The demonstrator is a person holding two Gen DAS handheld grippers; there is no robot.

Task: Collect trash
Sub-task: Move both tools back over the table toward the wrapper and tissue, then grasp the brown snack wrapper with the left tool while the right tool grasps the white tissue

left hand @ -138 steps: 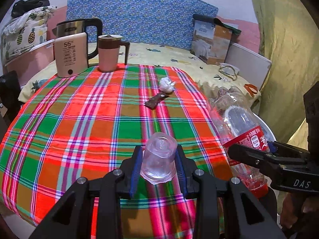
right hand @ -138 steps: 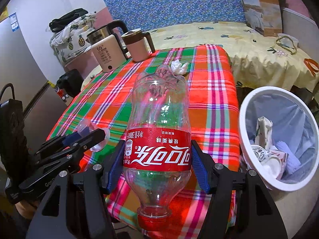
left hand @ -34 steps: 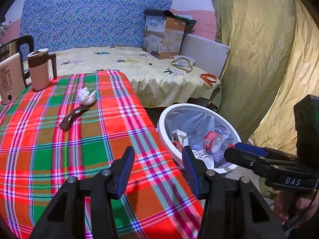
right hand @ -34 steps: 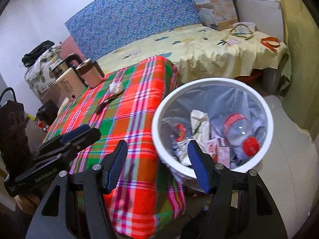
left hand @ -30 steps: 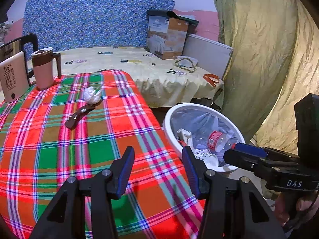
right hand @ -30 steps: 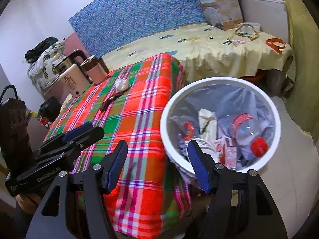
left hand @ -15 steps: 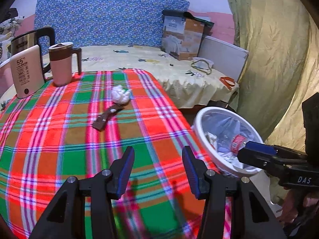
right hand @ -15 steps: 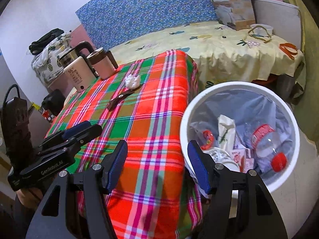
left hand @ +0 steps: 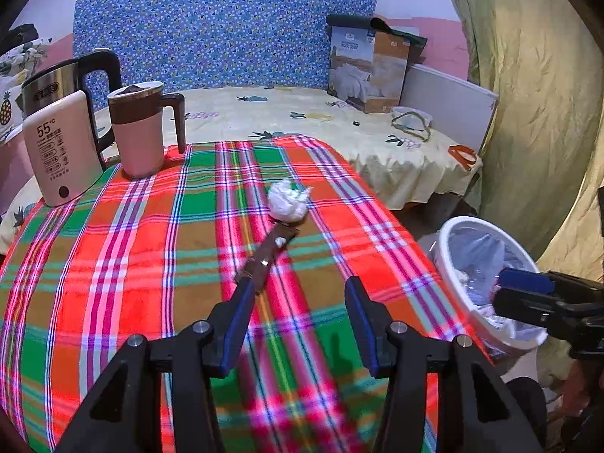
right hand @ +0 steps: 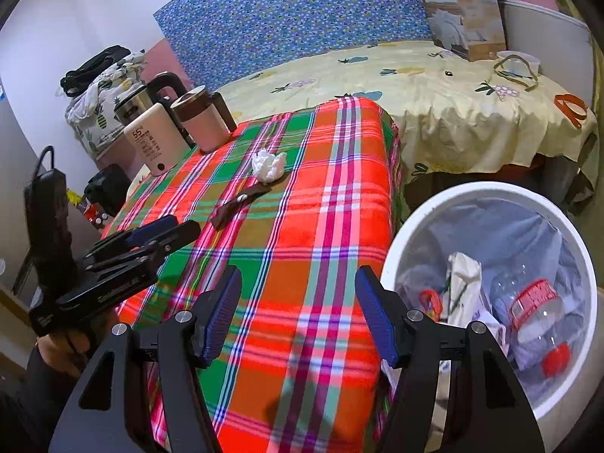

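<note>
- Left wrist view: the left tongs [left hand: 298, 321] hang level over the near part of the bench [left hand: 124, 256] with its plaid cloth, pointing toward the bed; the jaws stand wide apart with nothing between them.
- A crumpled tissue [left hand: 287, 201] lies on the cloth ahead of them, touching the far end of a brown wrapper [left hand: 266, 258]; the wrapper's near end lies just beyond the tip of the left finger.
- Right wrist view: the right tongs [right hand: 298, 309] are held over the bench's right edge, beside the white bin [right hand: 407, 241], jaws wide apart and holding nothing.
- A plastic bottle [right hand: 536, 313] with a red cap lies in the bin among paper scraps.
- A kettle [left hand: 60, 83], a pink mug [left hand: 139, 132] and a white power bank [left hand: 60, 147] stand at the bench's far left corner.
</note>
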